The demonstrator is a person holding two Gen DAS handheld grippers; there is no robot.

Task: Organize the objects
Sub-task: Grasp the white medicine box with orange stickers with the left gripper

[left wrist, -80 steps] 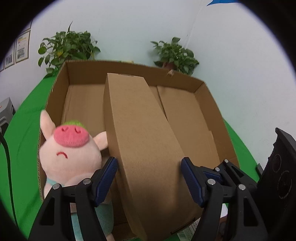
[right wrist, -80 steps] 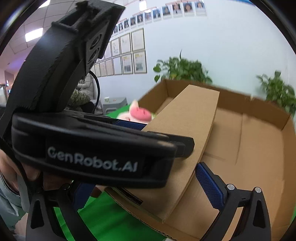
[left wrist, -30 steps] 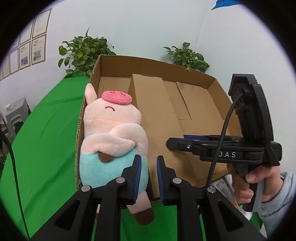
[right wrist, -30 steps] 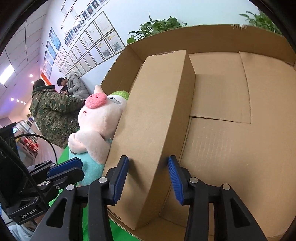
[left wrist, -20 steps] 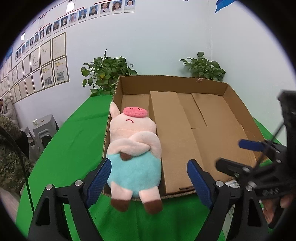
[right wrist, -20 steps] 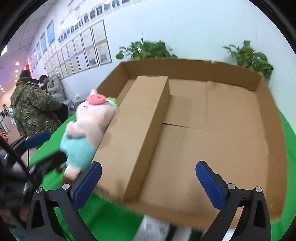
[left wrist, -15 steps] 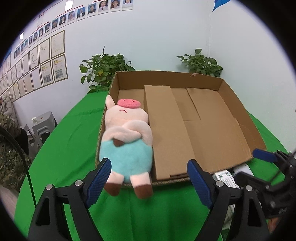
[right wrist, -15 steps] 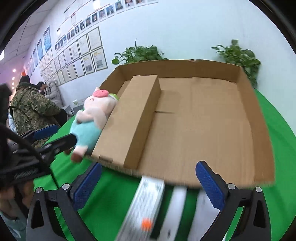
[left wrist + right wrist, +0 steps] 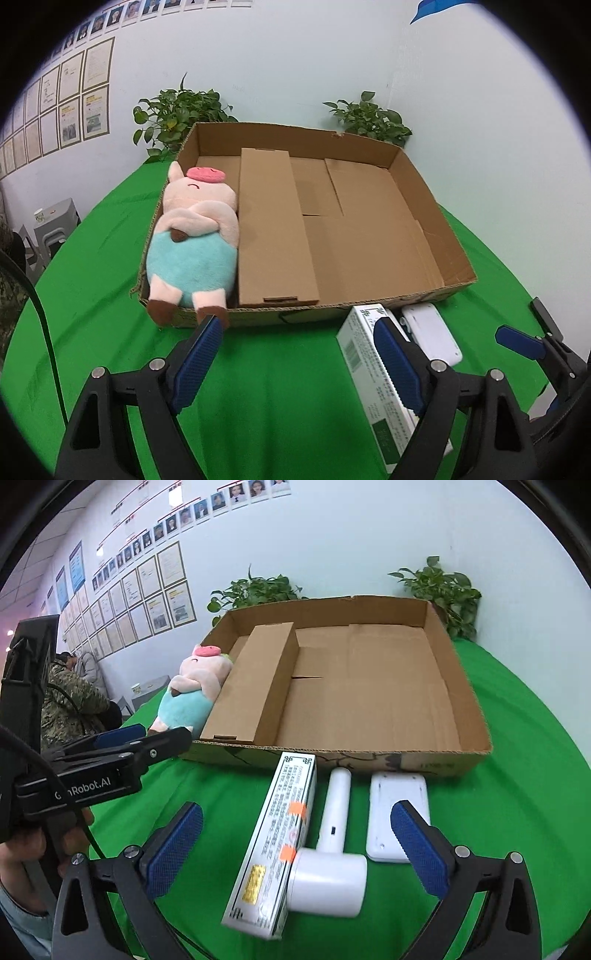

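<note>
A shallow cardboard tray (image 9: 424,295) (image 9: 369,755) lies on the green cloth. Inside it, a pink pig plush (image 9: 195,236) (image 9: 195,686) rests along the left wall, its feet over the front rim. A long brown box (image 9: 273,229) (image 9: 255,686) lies beside the plush. My left gripper (image 9: 297,332) is open, back from the tray's front edge, holding nothing. My right gripper (image 9: 297,816) is open over a long white printed box (image 9: 280,834) (image 9: 369,373), a white handled device (image 9: 332,853) and a flat white case (image 9: 399,805) (image 9: 432,332).
Two potted plants (image 9: 181,114) (image 9: 439,587) stand behind the tray by the wall. The left gripper's body and the hand on it (image 9: 22,849) fill the left of the right wrist view. Seated people (image 9: 74,694) are at far left. The tray's right half shows bare cardboard (image 9: 388,686).
Both grippers opened and pulled back from the tray, leaving the pig plush and the brown box inside. The right one swung toward the white items in front of the tray.
</note>
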